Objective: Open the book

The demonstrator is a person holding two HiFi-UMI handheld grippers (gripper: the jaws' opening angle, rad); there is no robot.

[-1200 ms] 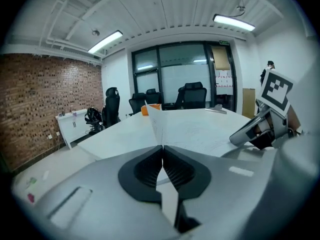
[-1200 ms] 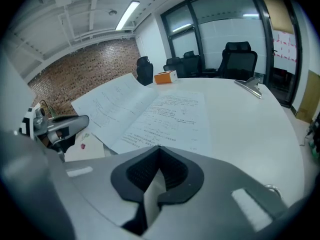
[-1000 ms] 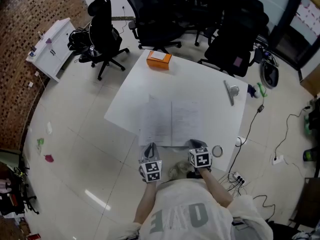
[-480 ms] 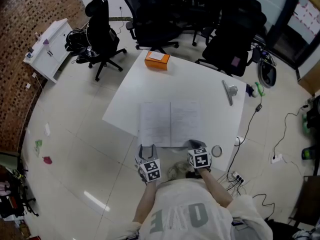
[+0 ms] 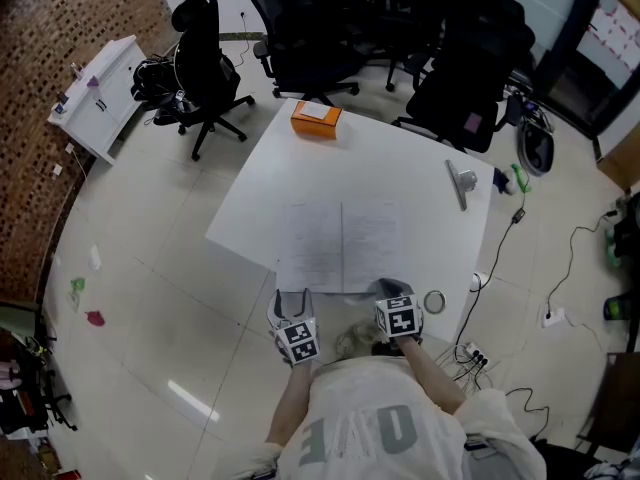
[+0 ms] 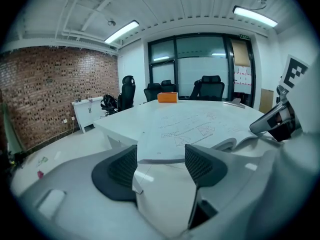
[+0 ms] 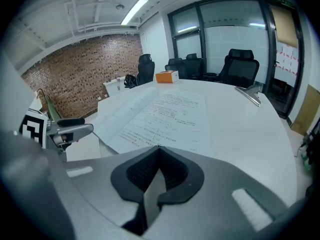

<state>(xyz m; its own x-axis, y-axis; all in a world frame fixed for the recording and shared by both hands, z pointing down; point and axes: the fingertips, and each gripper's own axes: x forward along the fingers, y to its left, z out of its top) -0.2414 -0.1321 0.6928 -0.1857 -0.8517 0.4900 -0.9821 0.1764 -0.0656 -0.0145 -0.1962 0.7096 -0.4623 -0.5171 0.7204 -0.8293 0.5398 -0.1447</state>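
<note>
Book lies spread open and flat in the middle of the head view, on the near part of the white counter. The left gripper, at lower centre-left there, has just been opening its jaws. They stand wide, with the near edge of the left page showing between the pads, not pinched. The right gripper, just right of it, has its jaws closed together, tips at the right page's near edge.
</note>
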